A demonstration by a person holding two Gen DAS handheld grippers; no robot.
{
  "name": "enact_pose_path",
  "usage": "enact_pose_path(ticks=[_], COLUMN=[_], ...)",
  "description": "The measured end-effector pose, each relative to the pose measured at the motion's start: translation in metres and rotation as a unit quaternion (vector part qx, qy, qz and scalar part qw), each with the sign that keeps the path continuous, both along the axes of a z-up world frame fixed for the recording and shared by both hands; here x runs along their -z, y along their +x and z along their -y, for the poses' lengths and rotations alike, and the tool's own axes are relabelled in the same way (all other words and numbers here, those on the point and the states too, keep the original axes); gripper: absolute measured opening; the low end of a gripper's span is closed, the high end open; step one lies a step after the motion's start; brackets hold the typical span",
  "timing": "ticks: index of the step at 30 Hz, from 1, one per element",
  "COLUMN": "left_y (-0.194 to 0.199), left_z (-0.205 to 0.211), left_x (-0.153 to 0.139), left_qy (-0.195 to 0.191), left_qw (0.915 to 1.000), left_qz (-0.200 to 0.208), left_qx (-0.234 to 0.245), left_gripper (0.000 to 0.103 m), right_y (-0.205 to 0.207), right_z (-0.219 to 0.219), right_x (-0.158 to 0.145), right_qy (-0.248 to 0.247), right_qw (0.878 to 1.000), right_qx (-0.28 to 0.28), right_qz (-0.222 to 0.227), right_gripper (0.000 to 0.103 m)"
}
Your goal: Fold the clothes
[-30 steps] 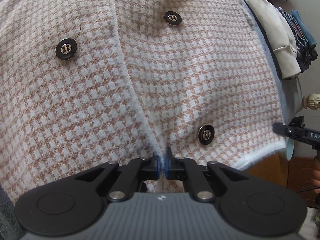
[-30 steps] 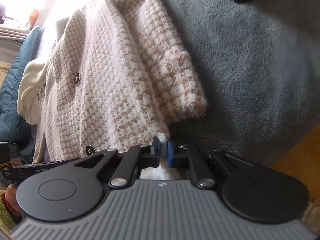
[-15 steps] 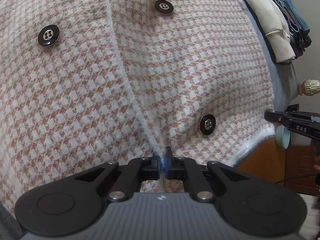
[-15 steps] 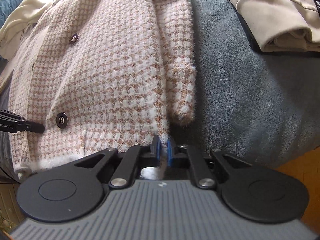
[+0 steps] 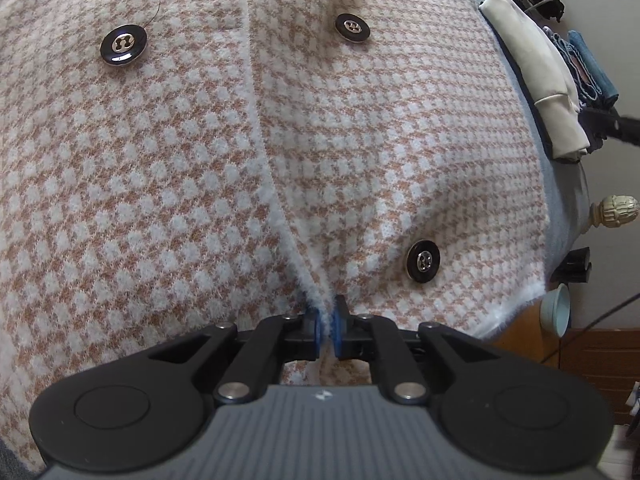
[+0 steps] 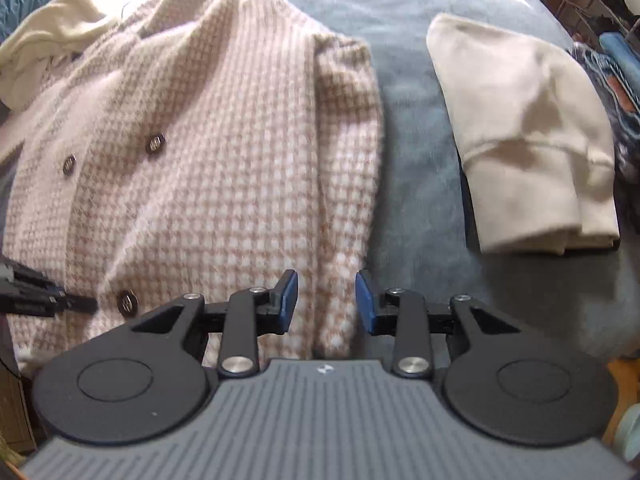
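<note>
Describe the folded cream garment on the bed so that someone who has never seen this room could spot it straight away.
Start from the grey-blue blanket covering the bed. To the right of the checked buttoned coat, across a strip of bare blanket, lies the folded cream sweatshirt. Unlike the coat, it is plain, buttonless and neatly folded, with a ribbed cuff showing.

Window glare up top, fisheye edges, slight blur.

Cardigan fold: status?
Left gripper shut on cardigan hem. Right gripper opening, nothing held. Cardigan flat on blanket. Folded cream garment alongside, clear.
</note>
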State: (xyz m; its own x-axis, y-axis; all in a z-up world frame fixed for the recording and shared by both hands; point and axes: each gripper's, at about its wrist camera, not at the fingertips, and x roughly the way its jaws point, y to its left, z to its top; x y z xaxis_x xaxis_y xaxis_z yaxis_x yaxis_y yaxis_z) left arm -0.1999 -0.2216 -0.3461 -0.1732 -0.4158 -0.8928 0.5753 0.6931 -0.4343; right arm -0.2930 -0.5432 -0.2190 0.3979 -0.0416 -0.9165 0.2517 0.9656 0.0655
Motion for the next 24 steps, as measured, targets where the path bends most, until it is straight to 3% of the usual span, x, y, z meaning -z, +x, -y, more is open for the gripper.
enact_pose_path(ticks=[3,5,7,10,12,14,18,20,22,23,24], left_y=[-0.010,-0.013,-0.020,-0.025,-0.027,-0.026,-0.026,-0.026,-0.026,-0.026,-0.026], left_z=[-0.004,-0.005,0.002,0.005,0.006,0.002,-0.004,-0.007,-0.011,-0.013,-0.013], left_x=[-0.008,-0.010,-0.007,-0.005,-0.002,-0.002,-0.003,-0.004,-0.005,-0.005,-0.005], left_qy=[-0.009,-0.011,-0.012,-0.016,-0.021,-0.027,-0.035,-0.038,-0.041,-0.044,-0.046], left_qw=[0.9998,0.9996,0.9993,0.9990,0.9988,0.9987,0.9983,0.9981,0.9978,0.9976,0.9974], left_qz=[0.011,0.022,0.033,0.040,0.041,0.038,0.036,0.037,0.036,0.036,0.035], left_qx=[-0.011,-0.011,-0.011,-0.014,-0.017,-0.024,-0.031,-0.033,-0.037,-0.040,-0.042], left_gripper=[0.009,0.009,0.009,0.009,0.009,0.009,0.009,0.009,0.009,0.009,0.009], right_y=[0.078,0.131,0.194,0.262,0.295,0.323,0.355,0.360,0.365,0.368,0.370], right_z=[-0.009,-0.028,-0.057,-0.101,-0.124,-0.144,-0.164,-0.165,-0.156,-0.149,-0.141], right_x=[-0.011,-0.004,0.011,0.037,0.055,0.075,0.107,0.114,0.112,0.109,0.105], right_qy=[0.037,0.042,0.016,-0.088,-0.149,-0.203,-0.236,-0.248,-0.219,-0.199,-0.174], right_qw=[0.994,0.987,0.980,0.962,0.941,0.915,0.882,0.878,0.895,0.907,0.924], right_qx=[-0.044,-0.084,-0.130,-0.207,-0.263,-0.319,-0.397,-0.397,-0.370,-0.349,-0.314], right_qz=[0.094,0.127,0.148,0.155,0.151,0.141,0.091,0.100,0.122,0.126,0.131], right_gripper=[0.031,0.031,0.033,0.033,0.034,0.045,0.049,0.061,0.056,0.035,0.021])
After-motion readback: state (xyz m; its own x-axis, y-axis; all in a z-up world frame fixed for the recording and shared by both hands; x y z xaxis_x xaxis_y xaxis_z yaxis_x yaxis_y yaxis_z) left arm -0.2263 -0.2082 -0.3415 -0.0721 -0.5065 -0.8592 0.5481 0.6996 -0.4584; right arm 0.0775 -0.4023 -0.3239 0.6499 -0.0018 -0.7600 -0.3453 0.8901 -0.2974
